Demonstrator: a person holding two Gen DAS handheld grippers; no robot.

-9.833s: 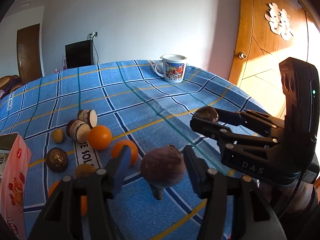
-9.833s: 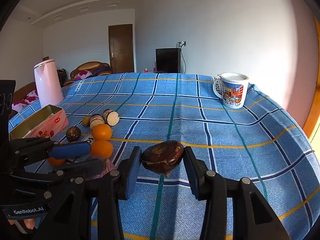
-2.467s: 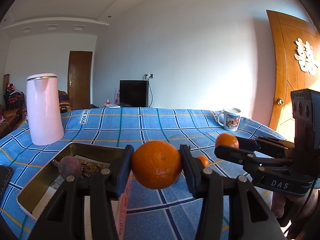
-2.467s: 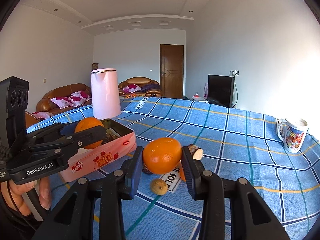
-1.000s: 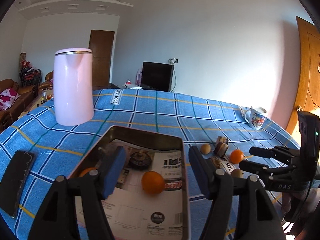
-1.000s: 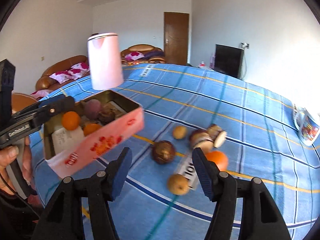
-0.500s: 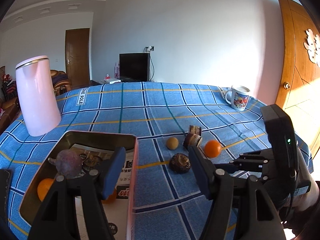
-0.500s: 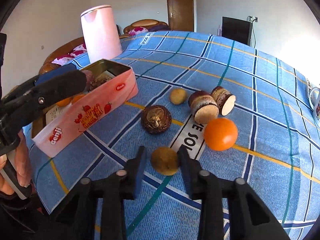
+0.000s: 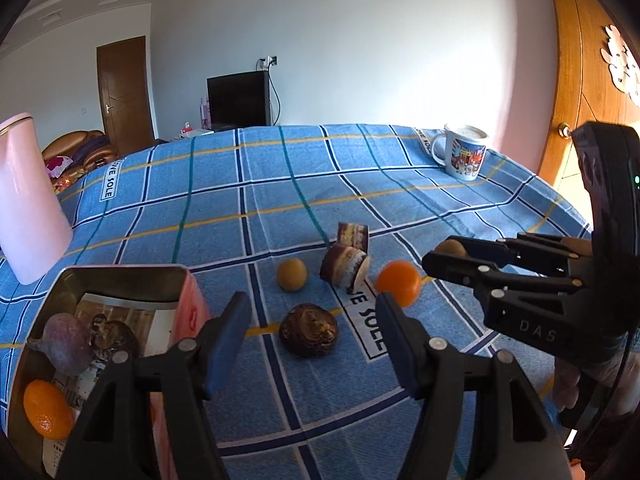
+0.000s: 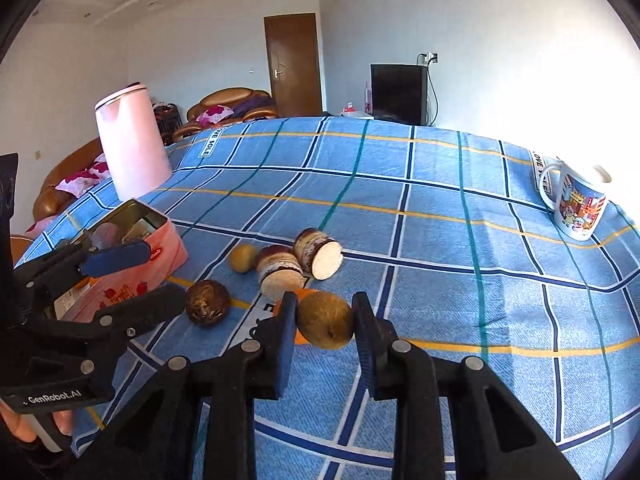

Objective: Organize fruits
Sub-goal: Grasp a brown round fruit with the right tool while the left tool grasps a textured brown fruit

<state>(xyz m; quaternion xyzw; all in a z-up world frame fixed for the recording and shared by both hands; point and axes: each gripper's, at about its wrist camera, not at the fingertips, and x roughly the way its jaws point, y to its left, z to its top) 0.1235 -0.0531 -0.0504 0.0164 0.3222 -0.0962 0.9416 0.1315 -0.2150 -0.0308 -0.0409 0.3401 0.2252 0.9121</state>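
Now the right gripper point(image 10: 324, 326) clamps the brown fruit point(image 10: 325, 325); lifting it clear before carrying it over the tin point(image 10: 160, 248) seems wise, while the half-open, slightly closing left gripper point(image 9: 310, 338) is empty.

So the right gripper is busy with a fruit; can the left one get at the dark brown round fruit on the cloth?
Probably yes: the left gripper is empty, its jaws closing, and the dark brown round fruit lies uncovered just beyond them.

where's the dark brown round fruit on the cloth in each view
Left wrist view: the dark brown round fruit lies low in the middle, between the left gripper's fingers.
Right wrist view: it lies left of centre, beside the pink tin.
Shared landmark: the cartoon mug at the cloth's far right.
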